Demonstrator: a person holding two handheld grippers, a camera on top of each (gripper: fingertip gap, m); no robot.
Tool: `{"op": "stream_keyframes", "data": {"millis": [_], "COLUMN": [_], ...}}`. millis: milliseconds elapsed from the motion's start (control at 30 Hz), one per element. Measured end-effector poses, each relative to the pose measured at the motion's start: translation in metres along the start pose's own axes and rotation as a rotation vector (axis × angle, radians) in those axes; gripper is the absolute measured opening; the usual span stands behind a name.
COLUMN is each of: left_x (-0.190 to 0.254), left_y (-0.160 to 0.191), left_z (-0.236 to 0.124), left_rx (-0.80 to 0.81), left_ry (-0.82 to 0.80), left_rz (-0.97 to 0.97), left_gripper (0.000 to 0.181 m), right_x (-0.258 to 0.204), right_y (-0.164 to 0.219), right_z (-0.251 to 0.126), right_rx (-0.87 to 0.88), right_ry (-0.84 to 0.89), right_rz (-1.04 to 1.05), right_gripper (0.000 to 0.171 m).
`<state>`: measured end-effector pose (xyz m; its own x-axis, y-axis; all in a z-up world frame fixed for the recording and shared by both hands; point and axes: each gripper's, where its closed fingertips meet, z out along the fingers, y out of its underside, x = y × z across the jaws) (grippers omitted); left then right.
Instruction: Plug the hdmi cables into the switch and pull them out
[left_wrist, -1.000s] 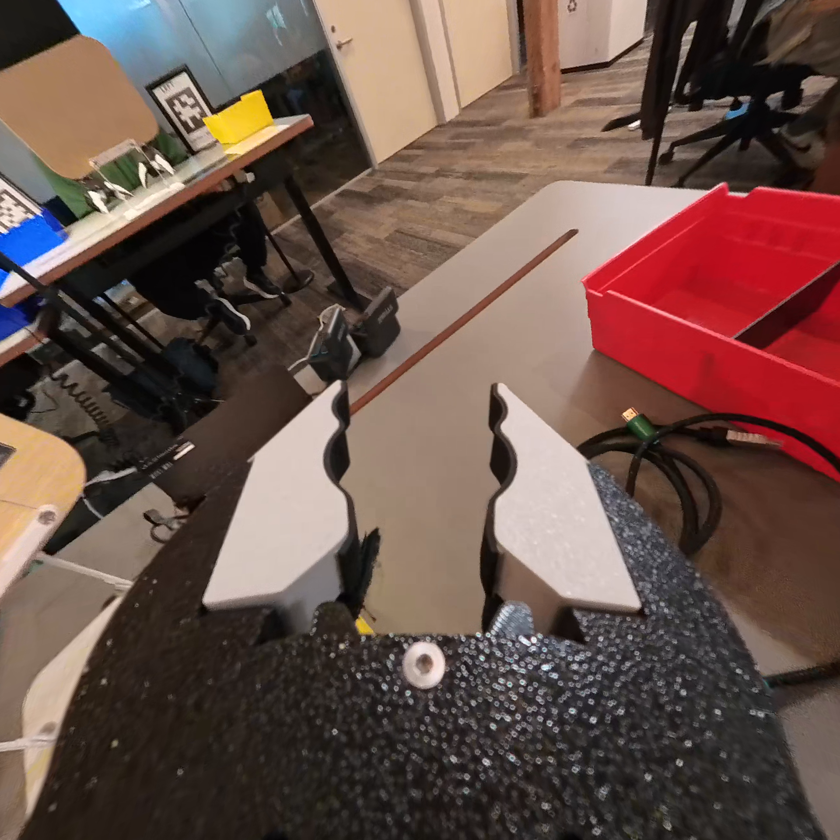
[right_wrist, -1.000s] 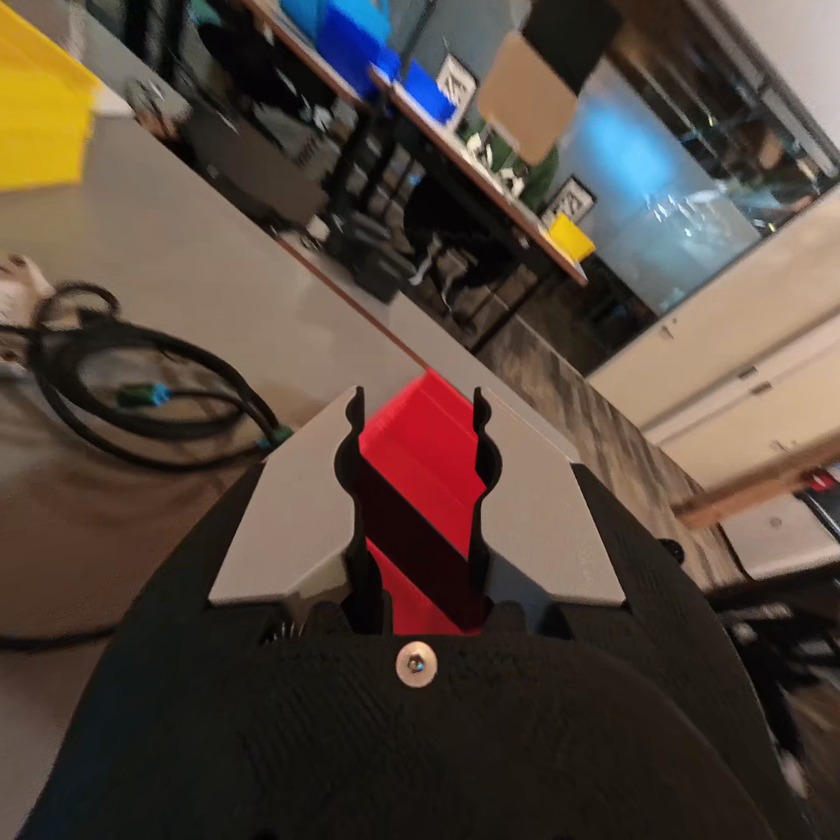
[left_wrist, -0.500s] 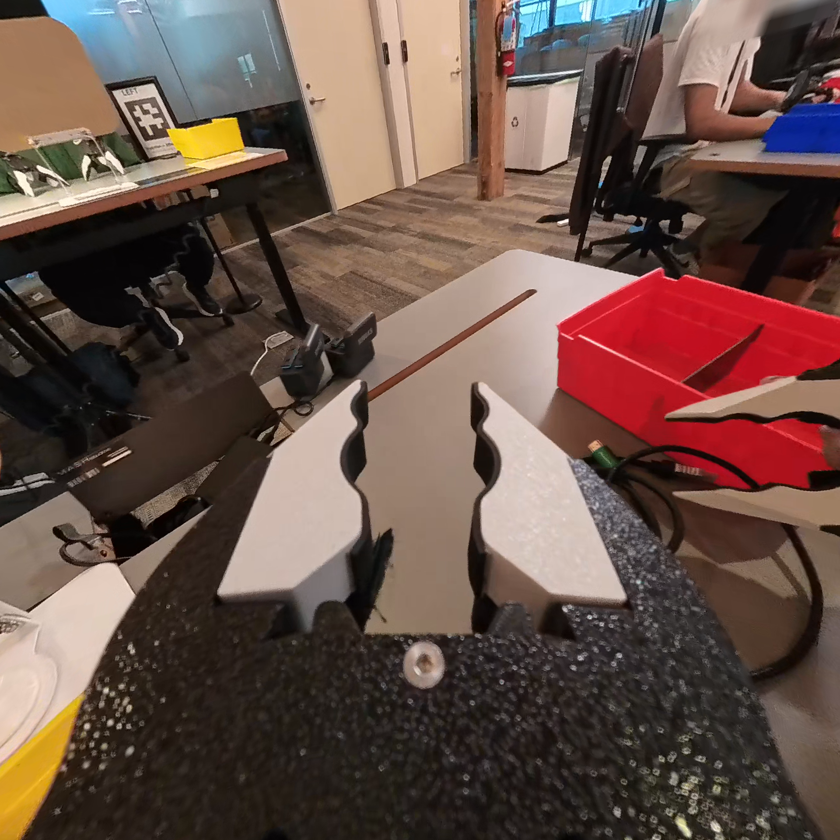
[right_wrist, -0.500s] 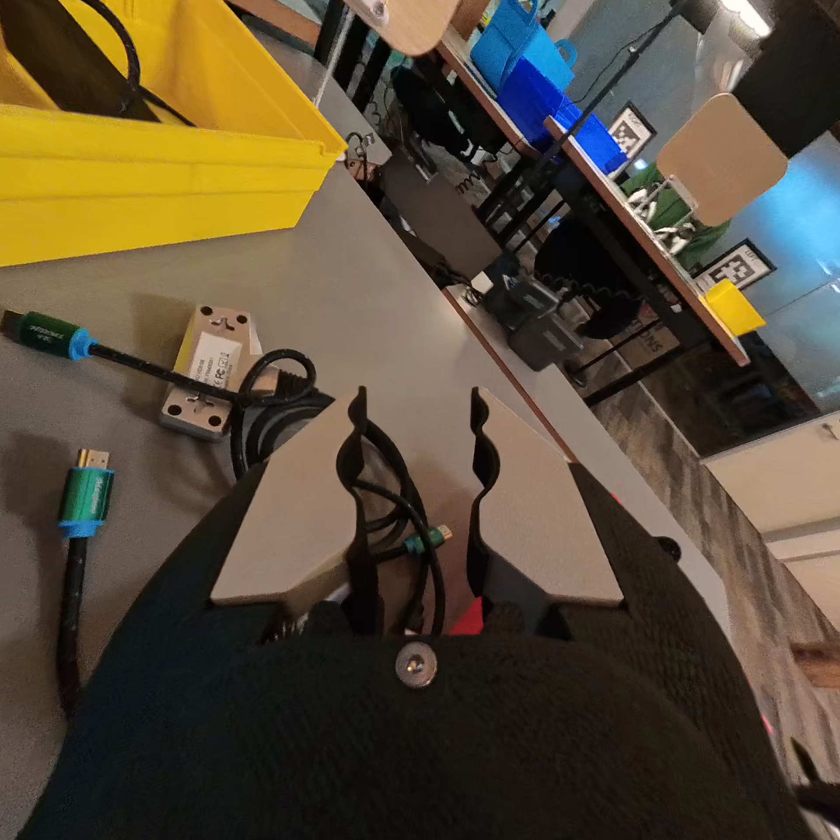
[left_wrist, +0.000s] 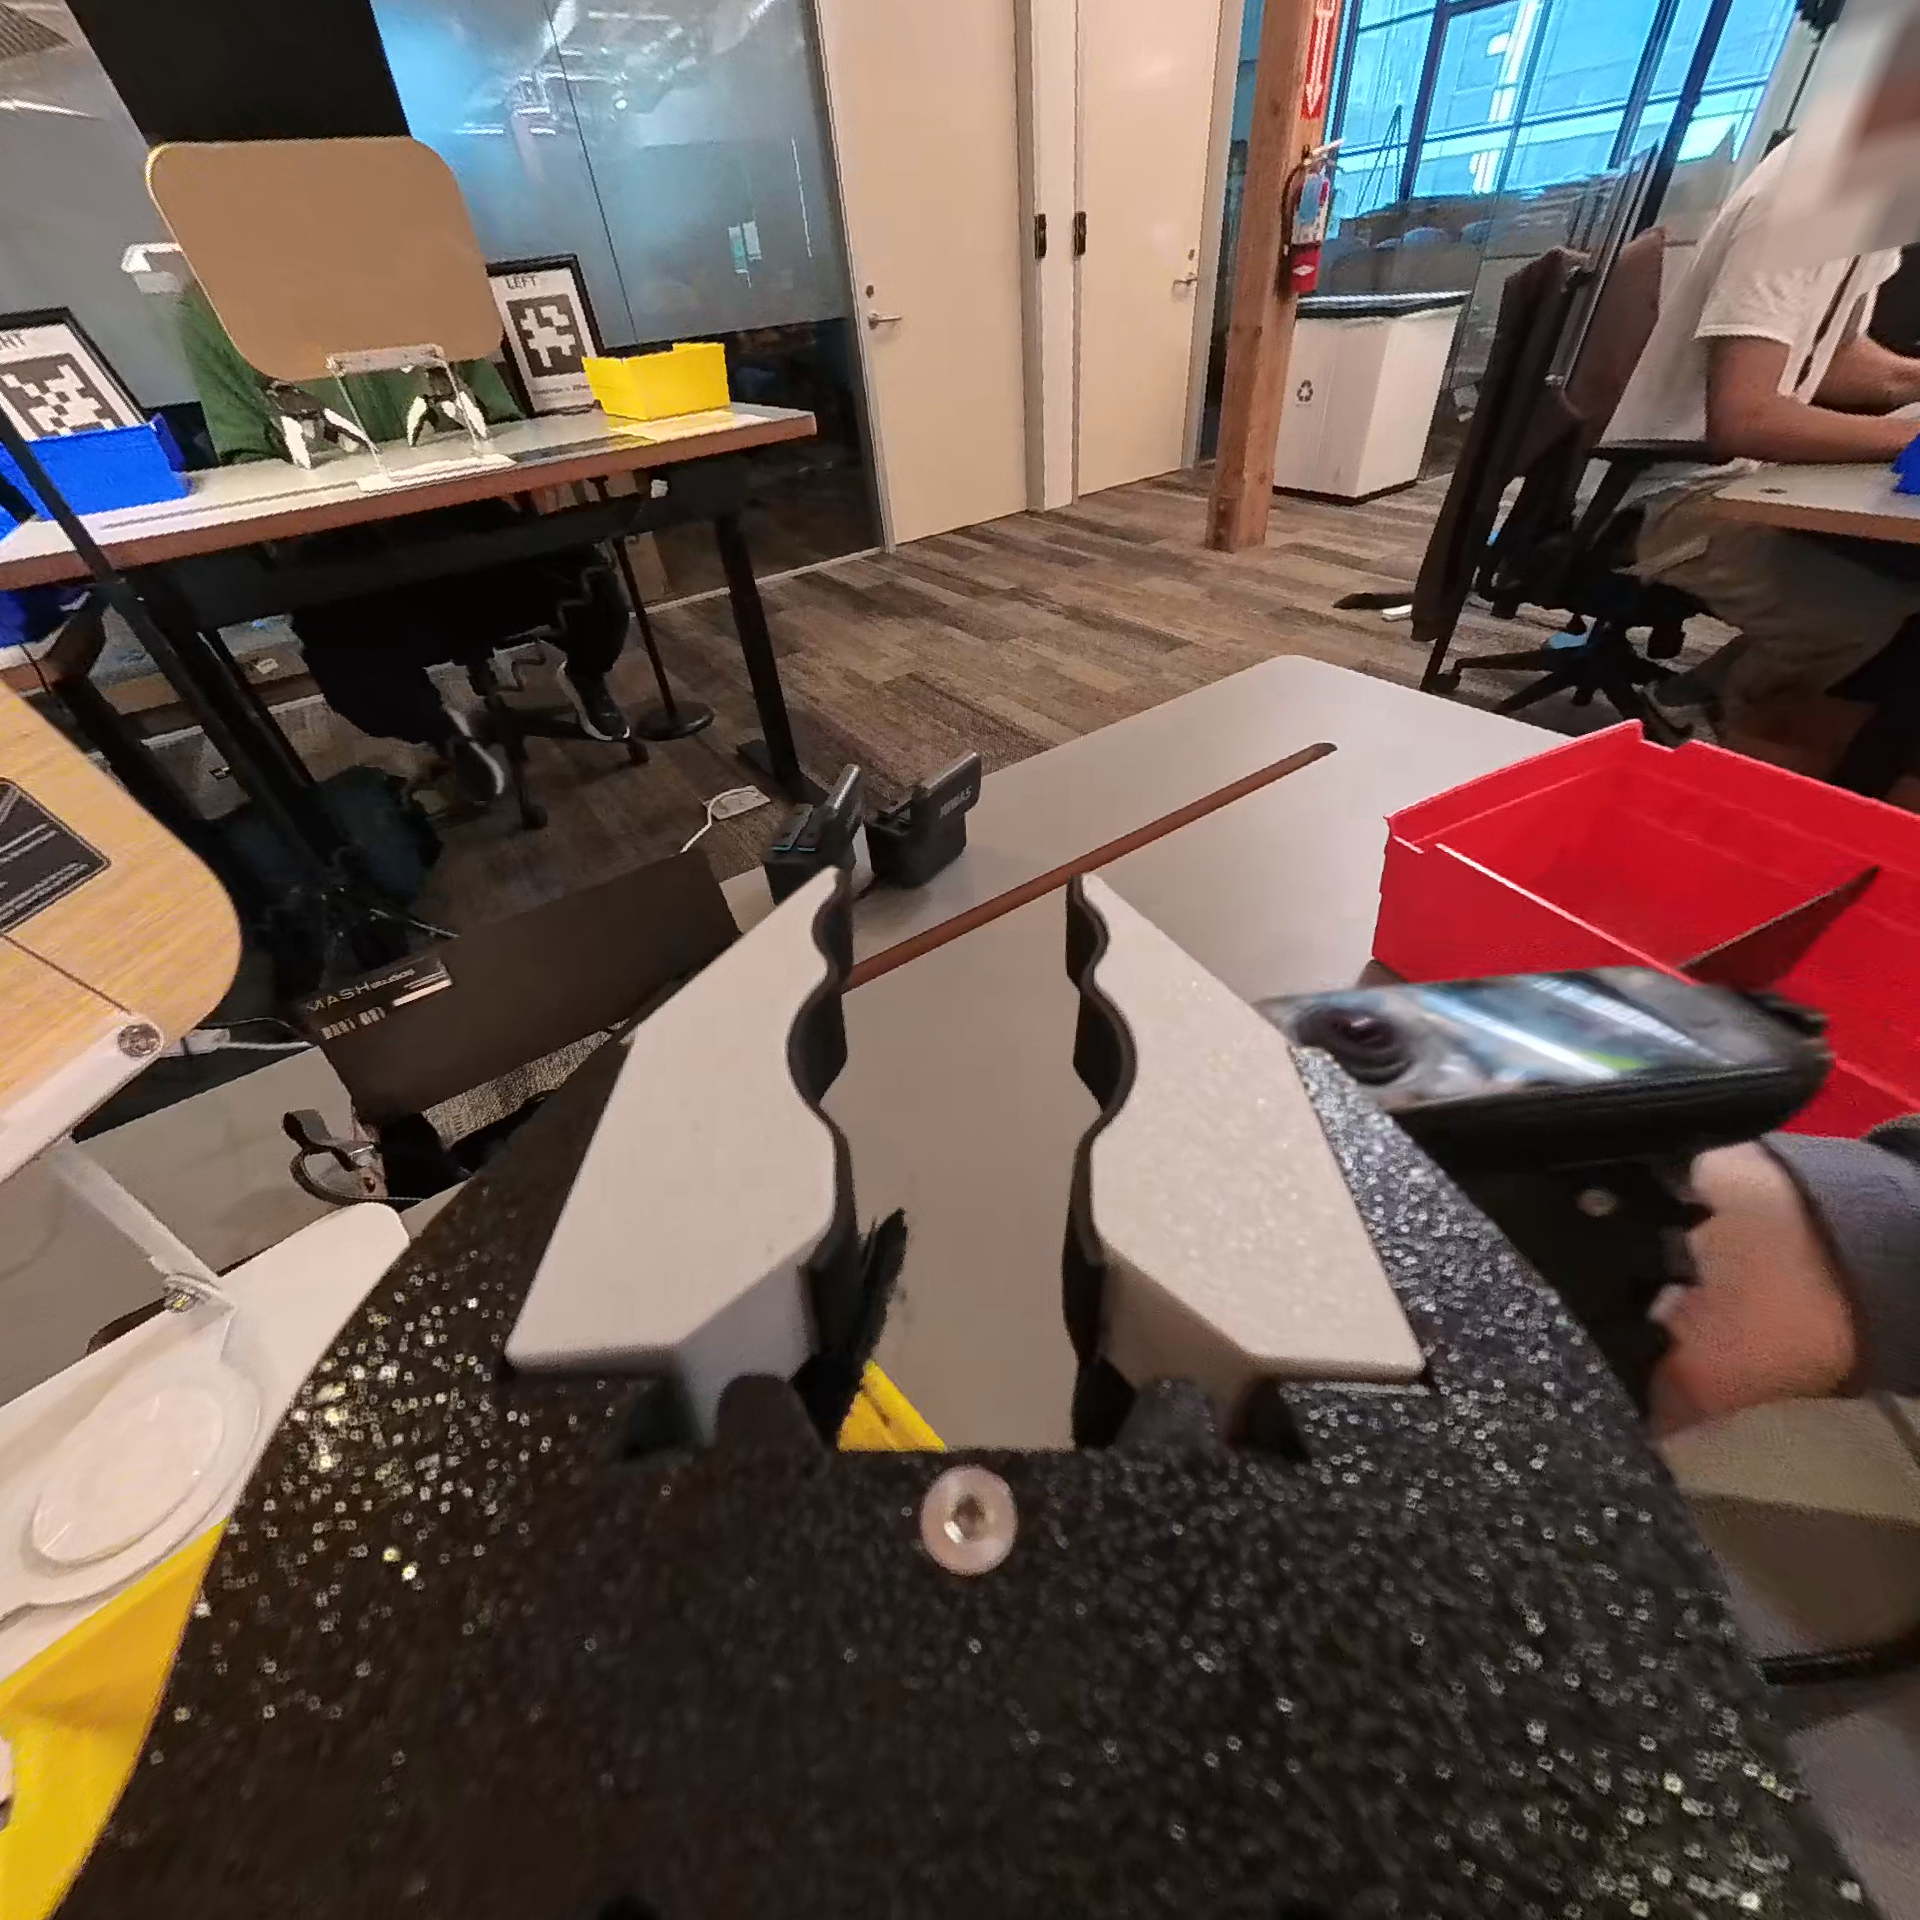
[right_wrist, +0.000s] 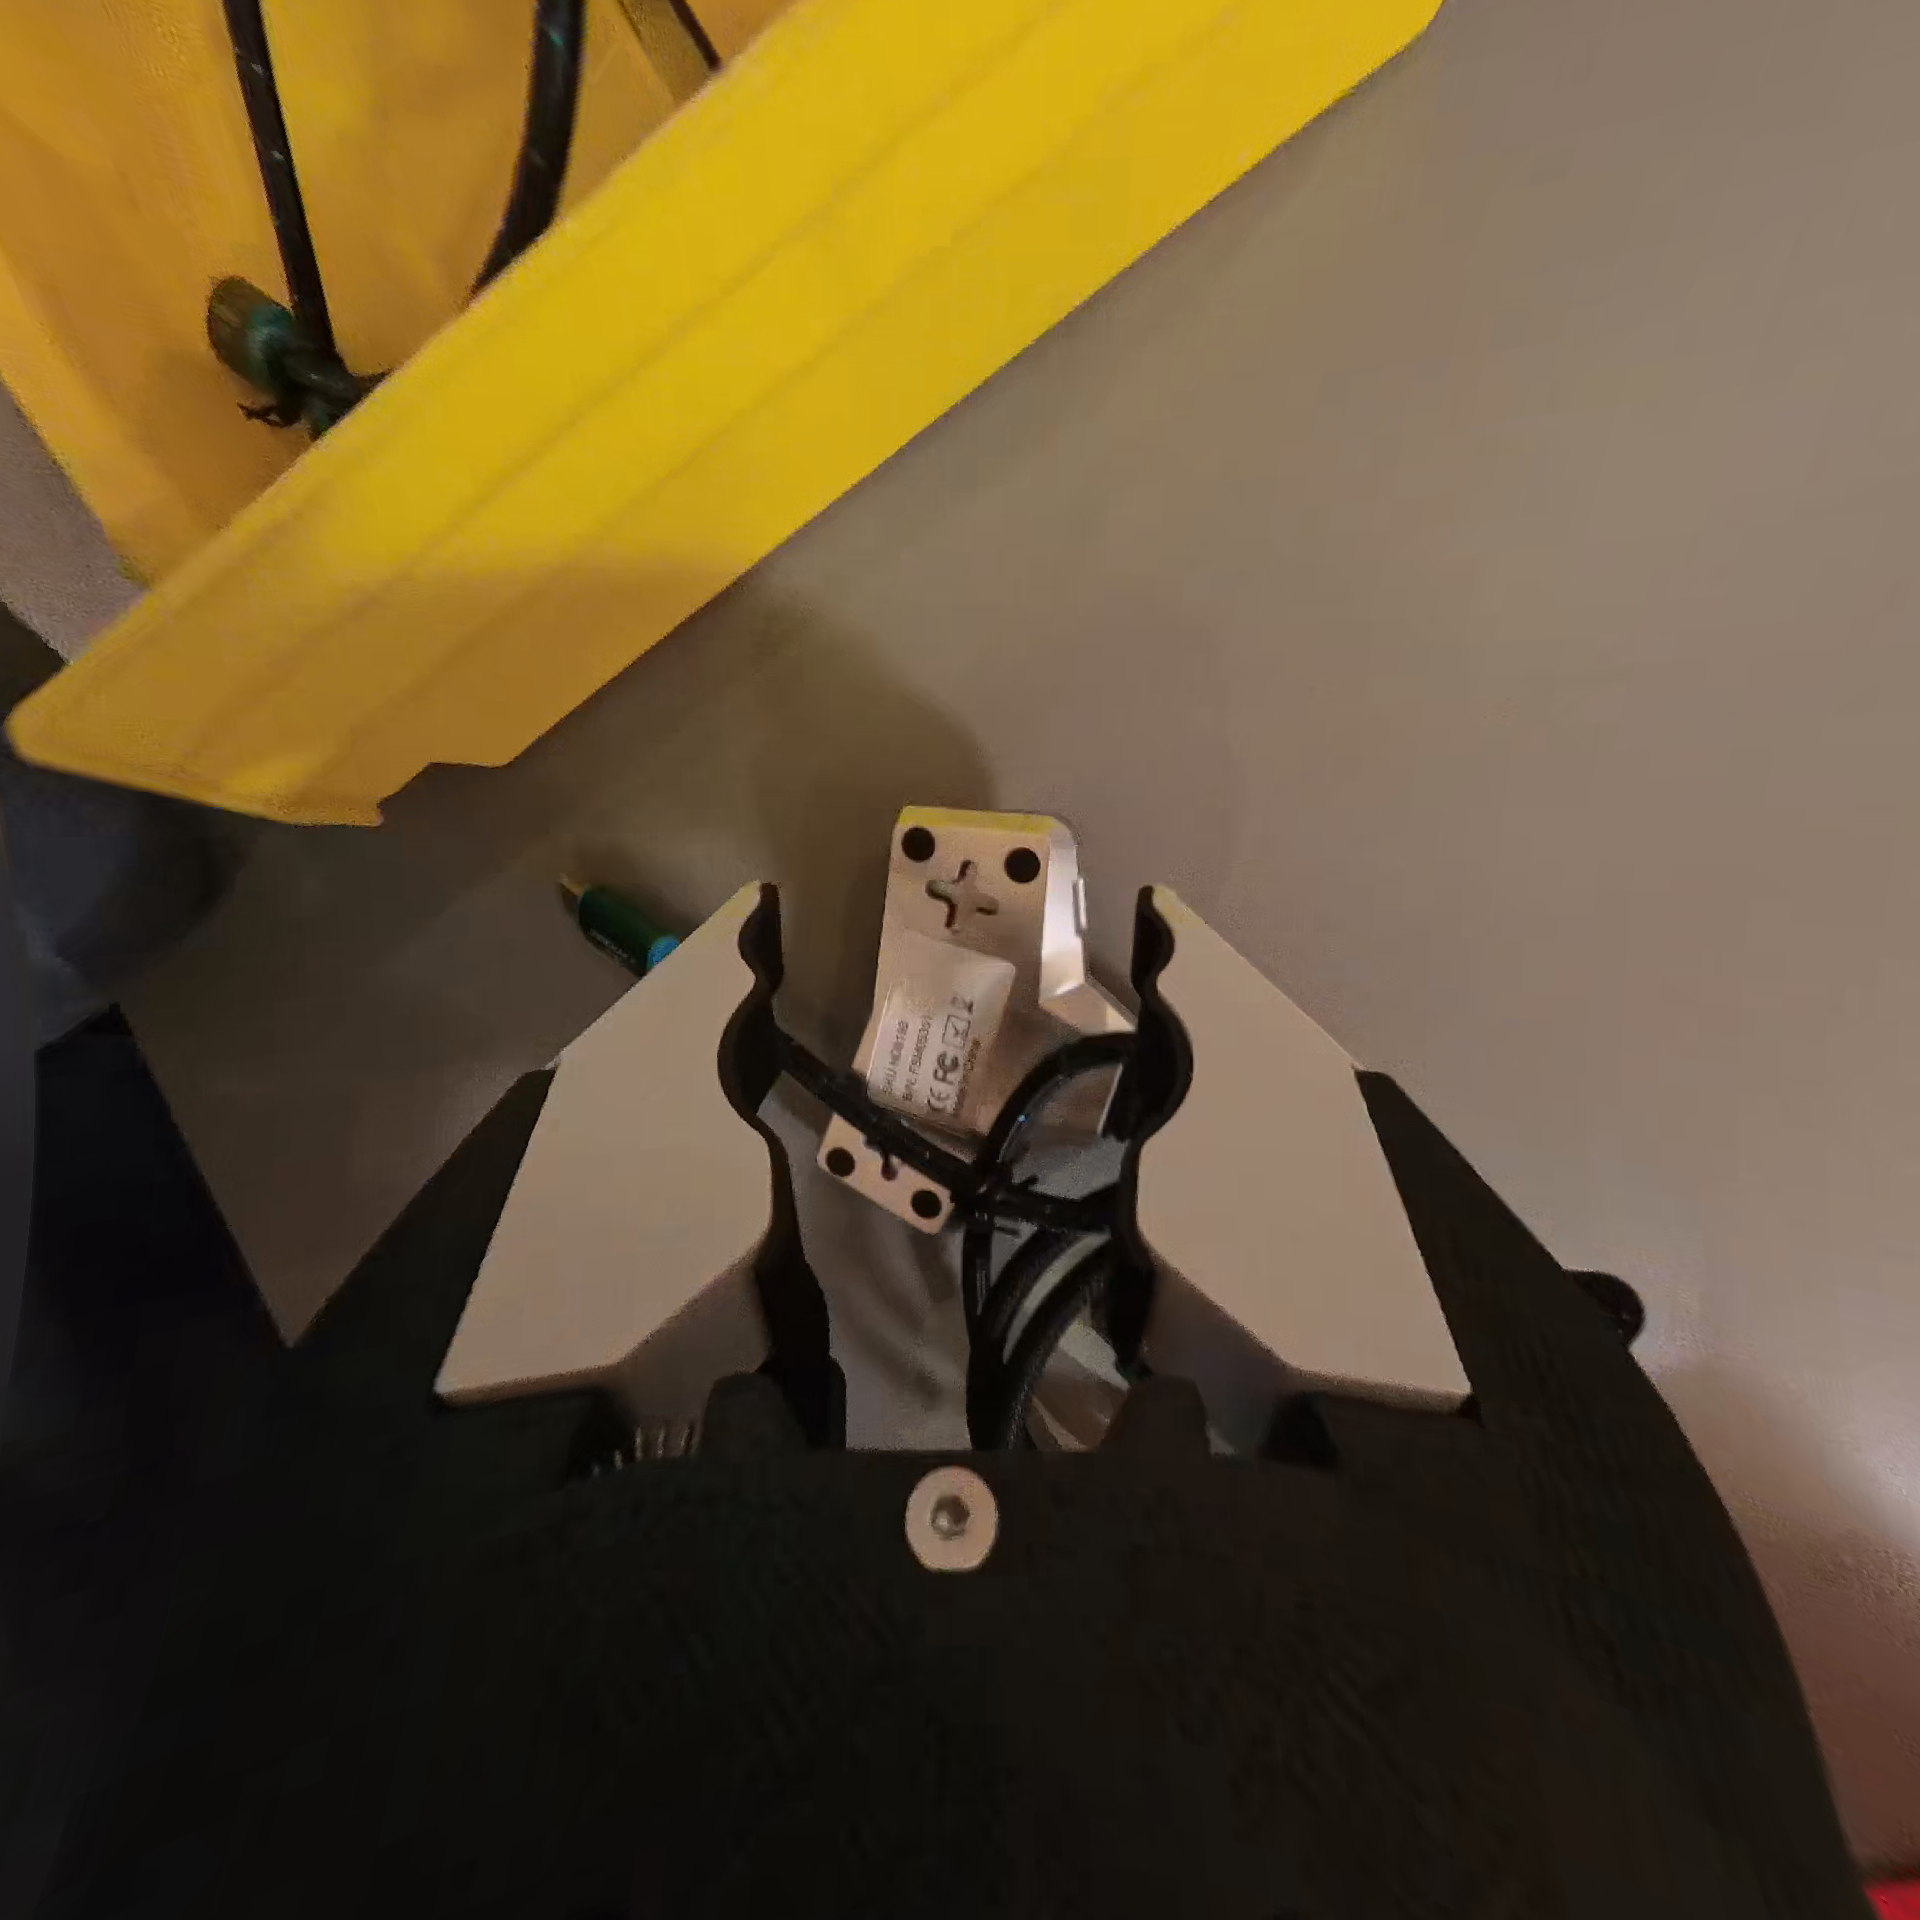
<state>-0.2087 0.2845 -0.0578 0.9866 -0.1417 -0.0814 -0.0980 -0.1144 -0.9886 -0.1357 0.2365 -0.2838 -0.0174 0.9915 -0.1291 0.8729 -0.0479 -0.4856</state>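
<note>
In the right wrist view, the silver HDMI switch (right_wrist: 961, 997) lies underside up on the grey table (right_wrist: 1507, 623). My right gripper (right_wrist: 956, 902) is open and hovers right over it, one finger on each side, not touching. Black HDMI cables (right_wrist: 904, 1148) cross the switch's near end and coil below it. A green HDMI plug with a blue collar (right_wrist: 613, 925) lies just left of my left finger. My left gripper (left_wrist: 956, 904) is open and empty over bare table. The right gripper's body (left_wrist: 1538, 1049), held by a hand (left_wrist: 1756, 1288), shows at its right.
A yellow bin (right_wrist: 644, 436) with more cables and a green plug (right_wrist: 265, 348) sits just beyond the switch. A red divided bin (left_wrist: 1662, 862) stands at the right of the table. A brown slot (left_wrist: 1091, 862) runs across the table. A person sits at the far right. Left tips to right tips: about 25 cm.
My right gripper has swung left and tipped down, from the red bin to above the switch. My left gripper has tilted up, and the right gripper's body has come in beside it.
</note>
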Motion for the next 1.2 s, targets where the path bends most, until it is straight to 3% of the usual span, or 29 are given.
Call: {"op": "stream_keyframes", "data": {"millis": [200,467,600,767,900,1000,1100,1200], "left_x": [0.002,0.007,0.006,0.012,0.039,0.057,0.079,0.093], "left_y": [0.0,0.004,0.005,0.016,0.056,0.093,0.111,0.113], "left_z": [-0.001,0.005,0.005,0.011,0.028,0.046,0.067,0.08], "left_rx": [-0.004,-0.03,-0.033,-0.073,-0.277,-0.468,-0.529,-0.521], "left_ry": [0.004,0.015,0.013,0.078,0.247,0.283,0.292,0.298], "left_rz": [0.008,0.026,0.028,0.02,-0.03,-0.011,0.094,0.129], "left_gripper": [0.039,0.038,0.038,0.046,0.056,0.063,0.06,0.053], "right_x": [0.007,0.008,0.037,0.087,0.103,0.104,0.103,0.109], "right_y": [0.025,0.02,-0.003,-0.038,-0.052,-0.056,-0.054,-0.045], "right_z": [0.029,0.029,0.016,-0.036,-0.09,-0.124,-0.148,-0.157], "right_rx": [-0.281,-0.234,-0.029,0.365,0.691,0.888,0.99,0.991], "right_ry": [-0.008,-0.128,-0.022,0.149,0.154,0.098,0.054,0.14], "right_rz": [-0.006,0.015,0.061,0.161,0.277,0.342,0.378,0.343], "right_gripper": [0.054,0.049,0.049,0.049,0.048,0.048,0.048,0.047]}}
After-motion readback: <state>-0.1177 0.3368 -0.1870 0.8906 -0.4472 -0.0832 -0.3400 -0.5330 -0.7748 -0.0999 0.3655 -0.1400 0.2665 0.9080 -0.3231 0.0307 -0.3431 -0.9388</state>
